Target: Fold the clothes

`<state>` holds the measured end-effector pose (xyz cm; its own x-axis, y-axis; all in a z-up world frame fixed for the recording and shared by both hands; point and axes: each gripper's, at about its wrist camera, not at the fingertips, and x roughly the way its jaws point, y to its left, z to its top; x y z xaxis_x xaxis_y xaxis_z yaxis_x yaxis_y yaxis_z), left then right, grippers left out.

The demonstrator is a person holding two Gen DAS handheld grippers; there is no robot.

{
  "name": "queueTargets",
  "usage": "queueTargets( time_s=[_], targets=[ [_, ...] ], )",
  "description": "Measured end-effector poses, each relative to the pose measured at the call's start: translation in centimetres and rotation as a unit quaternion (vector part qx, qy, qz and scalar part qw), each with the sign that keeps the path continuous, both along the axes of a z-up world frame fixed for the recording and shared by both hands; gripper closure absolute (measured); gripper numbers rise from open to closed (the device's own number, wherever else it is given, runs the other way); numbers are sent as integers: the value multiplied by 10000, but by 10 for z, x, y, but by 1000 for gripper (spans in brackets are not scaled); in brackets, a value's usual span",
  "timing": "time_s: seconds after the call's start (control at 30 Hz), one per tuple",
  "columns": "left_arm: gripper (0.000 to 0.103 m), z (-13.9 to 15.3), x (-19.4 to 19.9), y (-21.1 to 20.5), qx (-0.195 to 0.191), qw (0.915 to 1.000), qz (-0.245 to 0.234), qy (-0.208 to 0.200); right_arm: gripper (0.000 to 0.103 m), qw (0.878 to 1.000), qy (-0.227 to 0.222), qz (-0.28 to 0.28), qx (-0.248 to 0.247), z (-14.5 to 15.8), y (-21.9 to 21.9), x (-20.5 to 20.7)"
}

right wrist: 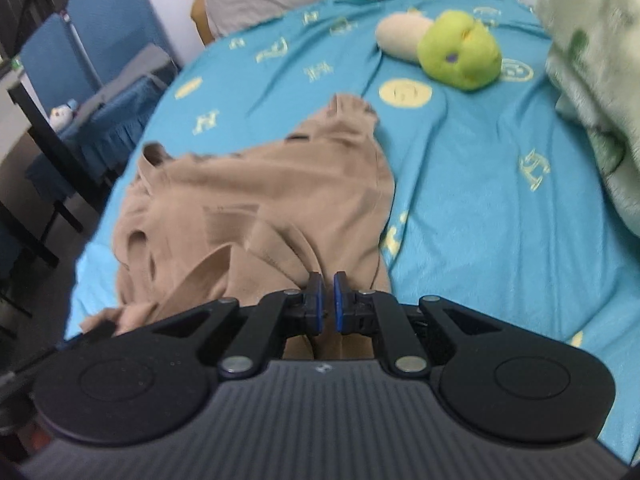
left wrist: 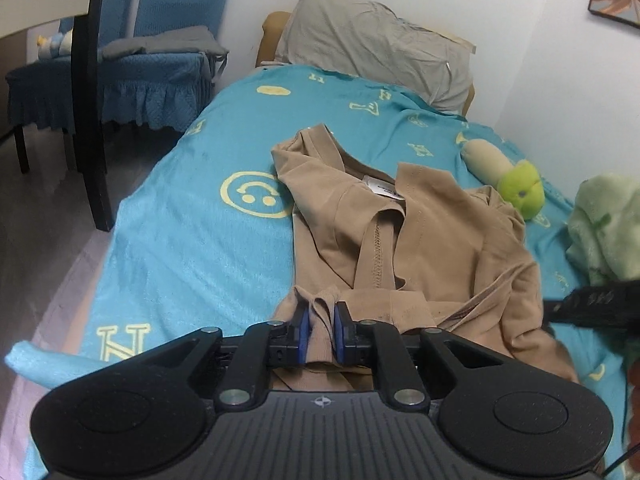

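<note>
Tan garment [left wrist: 420, 248] pinched by both grippers' fingers [left wrist: 304, 320], plush toy [right wrist: 460, 50] nearby

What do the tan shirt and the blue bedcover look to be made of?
Shirt: probably a thin, soft, matte knit; it drapes in loose folds and shows a stitched hem. Bedcover: seemingly a short-pile fleece or plush, with a slight sheen and printed yellow smileys.

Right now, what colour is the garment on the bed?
Tan garment, clearest in the left wrist view.
</note>
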<state>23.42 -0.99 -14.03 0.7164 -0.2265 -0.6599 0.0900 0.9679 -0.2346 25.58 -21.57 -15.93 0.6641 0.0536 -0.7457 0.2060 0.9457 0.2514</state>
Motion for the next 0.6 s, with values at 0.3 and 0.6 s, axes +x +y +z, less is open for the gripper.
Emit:
queueTargets(
  time_s=[0.3,0.6],
  targets=[
    [39,42,-26,7,-71,9968,-213,-766,90,9977,-382,-347,436,16,-11,-24],
    [27,36,-48,-11,978,9881,-1083,-491,30,9957,-624,80,684,22,-4,-38]
  ],
)
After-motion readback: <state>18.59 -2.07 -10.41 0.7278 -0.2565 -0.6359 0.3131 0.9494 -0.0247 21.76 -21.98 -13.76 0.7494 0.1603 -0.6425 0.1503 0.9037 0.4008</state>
